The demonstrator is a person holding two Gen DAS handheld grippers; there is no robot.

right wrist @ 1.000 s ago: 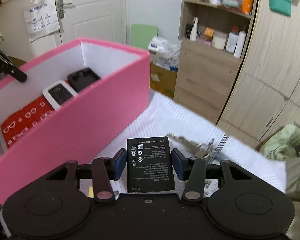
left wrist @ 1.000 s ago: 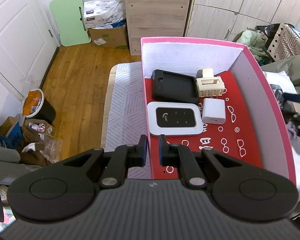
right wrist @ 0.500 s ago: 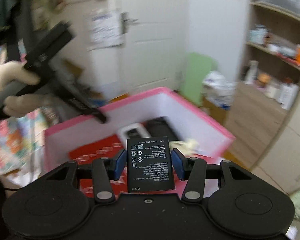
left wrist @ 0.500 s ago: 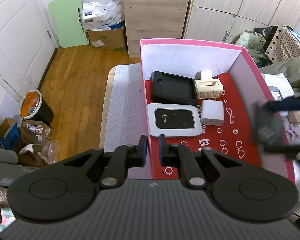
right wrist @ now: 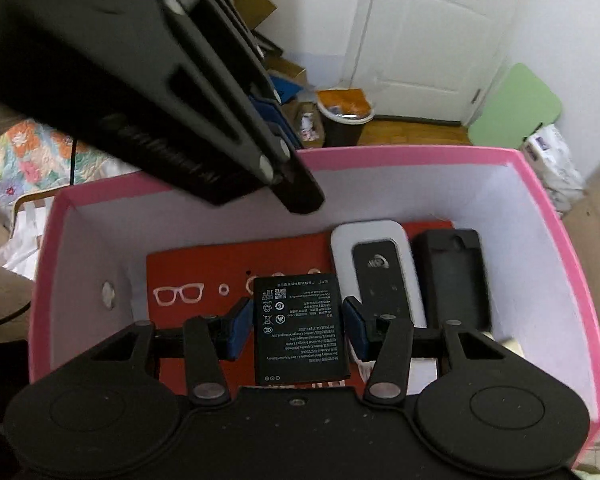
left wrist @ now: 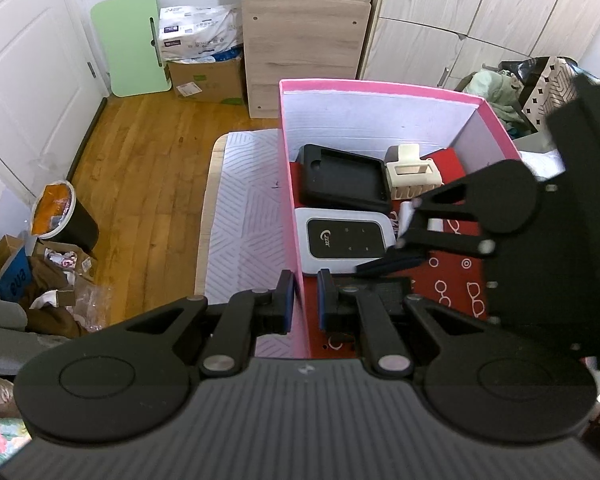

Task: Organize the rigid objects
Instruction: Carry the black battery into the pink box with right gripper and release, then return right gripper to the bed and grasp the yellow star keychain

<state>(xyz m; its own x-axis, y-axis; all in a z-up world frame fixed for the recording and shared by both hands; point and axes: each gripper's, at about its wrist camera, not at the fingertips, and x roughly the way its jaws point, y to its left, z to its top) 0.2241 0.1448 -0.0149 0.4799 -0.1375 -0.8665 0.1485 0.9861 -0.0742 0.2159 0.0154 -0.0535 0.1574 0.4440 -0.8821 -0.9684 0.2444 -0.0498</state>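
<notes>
A pink box (left wrist: 380, 89) with a red patterned floor holds a white pocket router (left wrist: 346, 240), a black case (left wrist: 344, 178) and a cream clip holder (left wrist: 412, 172). My left gripper (left wrist: 303, 300) is shut on the box's near left wall. My right gripper (right wrist: 298, 320) is shut on a flat black battery (right wrist: 298, 344) and hangs over the inside of the box (right wrist: 420, 154), above the red floor beside the router (right wrist: 376, 264). In the left wrist view the right gripper (left wrist: 400, 256) reaches in from the right and hides a small white block.
The box stands on a pale patterned cloth (left wrist: 244, 220) at a table edge. Beyond lie a wooden floor (left wrist: 148, 152), a bin (left wrist: 60, 216), a green board (left wrist: 132, 40), a cardboard box (left wrist: 208, 76) and a wooden cabinet (left wrist: 304, 40). Clothes (left wrist: 496, 88) pile up at the right.
My right gripper swung with the battery from outside the box, over the white cloth, to above the box's inside, rolling as it went. The left gripper stayed on the wall.
</notes>
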